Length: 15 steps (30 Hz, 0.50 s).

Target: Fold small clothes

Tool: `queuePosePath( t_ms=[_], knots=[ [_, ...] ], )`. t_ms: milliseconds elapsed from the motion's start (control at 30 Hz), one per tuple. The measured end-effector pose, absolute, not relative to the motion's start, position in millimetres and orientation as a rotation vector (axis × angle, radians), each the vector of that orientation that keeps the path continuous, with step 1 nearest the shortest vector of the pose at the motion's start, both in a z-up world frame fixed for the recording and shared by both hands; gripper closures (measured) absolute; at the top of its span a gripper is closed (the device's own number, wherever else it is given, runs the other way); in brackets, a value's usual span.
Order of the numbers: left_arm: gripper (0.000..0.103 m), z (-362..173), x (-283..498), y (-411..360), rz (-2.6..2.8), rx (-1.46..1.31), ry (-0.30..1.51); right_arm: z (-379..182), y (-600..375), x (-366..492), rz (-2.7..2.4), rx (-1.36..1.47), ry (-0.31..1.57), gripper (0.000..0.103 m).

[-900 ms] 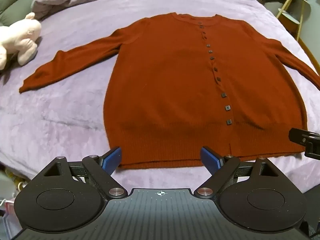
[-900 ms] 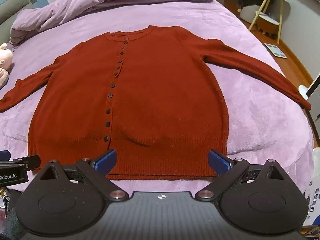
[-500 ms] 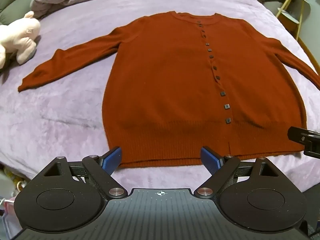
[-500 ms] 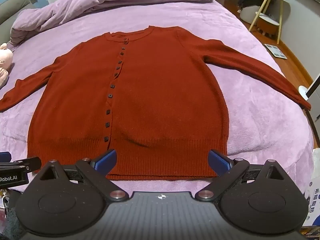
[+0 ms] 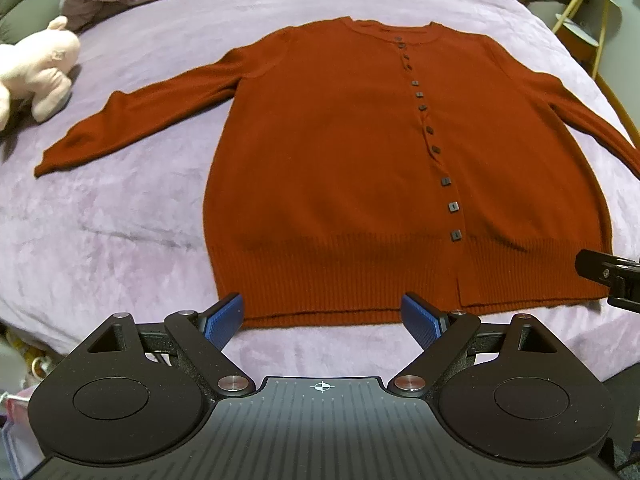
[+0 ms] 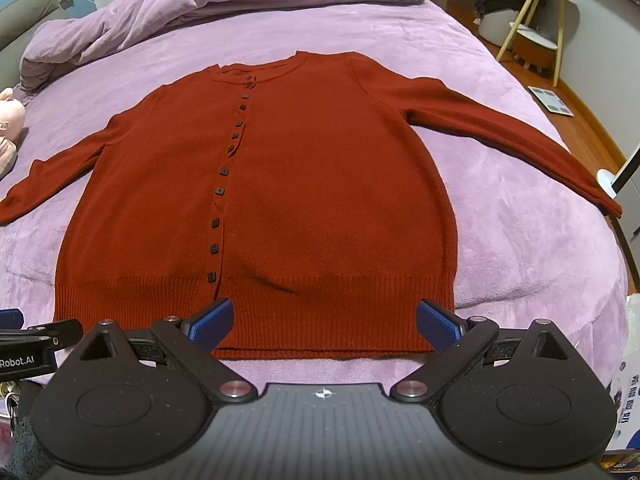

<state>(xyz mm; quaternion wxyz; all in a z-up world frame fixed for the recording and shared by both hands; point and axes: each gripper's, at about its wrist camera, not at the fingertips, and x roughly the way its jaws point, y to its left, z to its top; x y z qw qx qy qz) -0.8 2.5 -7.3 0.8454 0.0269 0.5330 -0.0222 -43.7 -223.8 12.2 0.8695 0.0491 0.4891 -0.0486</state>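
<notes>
A rust-red buttoned cardigan (image 5: 340, 168) lies flat, front up, on the purple bed, both sleeves spread out; it also shows in the right wrist view (image 6: 320, 184). My left gripper (image 5: 322, 318) is open and empty, hovering just before the hem's left half. My right gripper (image 6: 324, 322) is open and empty, over the hem's right half. The right gripper's edge shows in the left wrist view (image 5: 612, 280); the left gripper's edge shows in the right wrist view (image 6: 36, 340).
A pink plush toy (image 5: 36, 68) lies at the bed's far left. A bunched purple duvet (image 6: 224, 4) lies at the head of the bed (image 6: 520, 240). A side table and stool (image 6: 532, 36) stand on the wooden floor to the right.
The left gripper has drifted slightly forward and right, so the cardigan sits a little lower left in its view. The right gripper has barely moved. Both stay open.
</notes>
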Motion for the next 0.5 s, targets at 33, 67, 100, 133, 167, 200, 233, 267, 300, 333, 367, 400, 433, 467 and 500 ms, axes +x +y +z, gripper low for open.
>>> queuePosePath(
  t_ms=[33, 67, 100, 133, 167, 200, 233, 267, 300, 333, 367, 400, 433, 467, 500],
  knots=[
    [0.013, -7.7, -1.2, 2.8, -0.046, 0.055, 1.126, 12.2, -223.7, -44.0, -0.102, 0.103, 1.022, 0.005],
    [0.013, -7.9, -1.5, 3.3, -0.046, 0.055, 1.128, 12.2, -223.9, -44.1, -0.103, 0.104, 1.022, 0.005],
    [0.013, -7.7, -1.6, 3.4, -0.045, 0.055, 1.128, 12.1, -224.1, -44.3, -0.103, 0.105, 1.022, 0.005],
    [0.013, -7.6, -1.5, 3.6, -0.045, 0.055, 1.128, 11.9, -224.5, -44.4, -0.103, 0.106, 1.022, 0.005],
    [0.013, -7.6, -1.4, 3.8, -0.046, 0.055, 1.129, 11.8, -224.5, -44.2, -0.103, 0.106, 1.022, 0.005],
    [0.013, -7.8, -1.6, 4.0, -0.046, 0.055, 1.129, 11.8, -224.7, -44.3, -0.102, 0.105, 1.021, 0.005],
    [0.013, -7.9, -2.0, 4.2, -0.046, 0.054, 1.129, 11.8, -224.5, -44.4, -0.103, 0.105, 1.022, 0.005],
    [0.013, -7.9, -1.6, 4.4, -0.046, 0.054, 1.129, 11.8, -224.5, -44.4, -0.102, 0.106, 1.021, 0.005],
    [0.013, -7.9, -1.8, 4.3, -0.047, 0.053, 1.13, 11.7, -224.8, -44.5, -0.102, 0.106, 1.02, 0.005],
    [0.013, -7.9, -2.1, 4.1, -0.047, 0.053, 1.131, 10.8, -224.8, -44.9, -0.103, 0.107, 1.02, 0.005],
    [0.013, -8.1, -2.1, 4.2, -0.048, 0.053, 1.132, 11.0, -224.7, -44.9, -0.103, 0.107, 1.02, 0.005],
    [0.013, -8.1, -2.5, 4.0, -0.048, 0.054, 1.132, 10.7, -225.1, -45.1, -0.103, 0.107, 1.019, 0.005],
    [0.013, -7.8, -2.3, 4.2, -0.047, 0.055, 1.132, 11.1, -224.9, -44.8, -0.102, 0.106, 1.02, 0.005],
    [0.013, -7.4, -2.0, 3.9, -0.046, 0.056, 1.133, 11.2, -224.9, -44.8, -0.103, 0.107, 1.02, 0.005],
    [0.013, -7.4, -2.1, 3.8, -0.045, 0.055, 1.134, 10.9, -225.3, -45.0, -0.103, 0.107, 1.019, 0.005]
  ],
)
